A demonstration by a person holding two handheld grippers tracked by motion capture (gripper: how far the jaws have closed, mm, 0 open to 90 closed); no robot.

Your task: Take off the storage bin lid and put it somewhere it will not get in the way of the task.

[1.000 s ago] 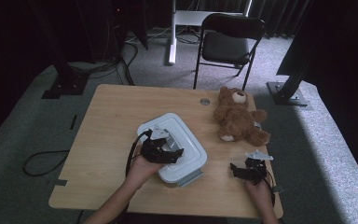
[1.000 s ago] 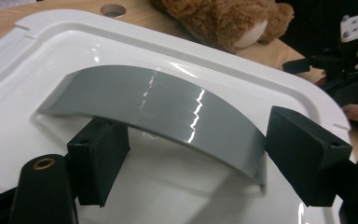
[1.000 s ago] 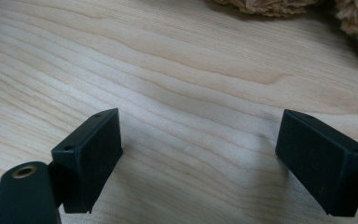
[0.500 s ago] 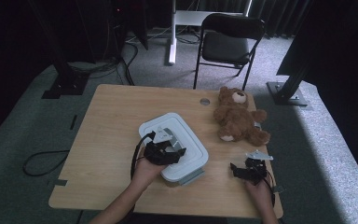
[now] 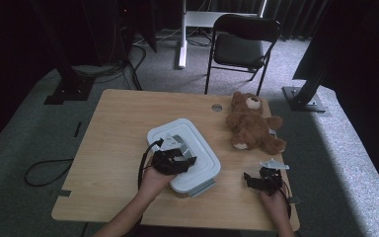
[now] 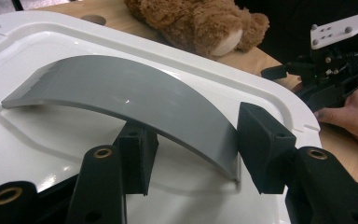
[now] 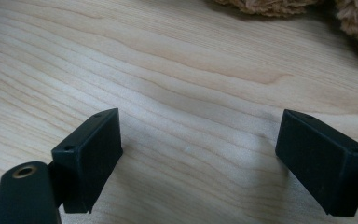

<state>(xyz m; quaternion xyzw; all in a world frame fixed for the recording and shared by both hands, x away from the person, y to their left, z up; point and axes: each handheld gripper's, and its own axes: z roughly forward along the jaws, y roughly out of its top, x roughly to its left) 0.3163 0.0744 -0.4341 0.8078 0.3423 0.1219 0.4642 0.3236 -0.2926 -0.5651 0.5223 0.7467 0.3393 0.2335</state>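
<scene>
A white lidded box (image 5: 200, 157) sits mid-table with an arched grey handle (image 5: 176, 142) on its lid. My left gripper (image 5: 180, 155) rests on the lid. In the left gripper view its jaws (image 6: 198, 156) have just been closing, and both pads now touch the near end of the grey handle (image 6: 121, 93), one on each side. A brown teddy bear (image 5: 252, 124) lies at the right rear of the table. My right gripper (image 5: 262, 177) stays low near the front right edge, and its jaws (image 7: 198, 163) are wide open over bare wood.
The wooden table (image 5: 113, 128) has free room on its left half. A small round hole (image 5: 217, 107) sits near its back edge. A black folding chair (image 5: 242, 47) stands behind the table. A grey clasp (image 5: 202, 187) sticks out from the box's front.
The left gripper's jaws have drawn in around the grey handle. Both hands have kept their places, and the box and bear have not moved.
</scene>
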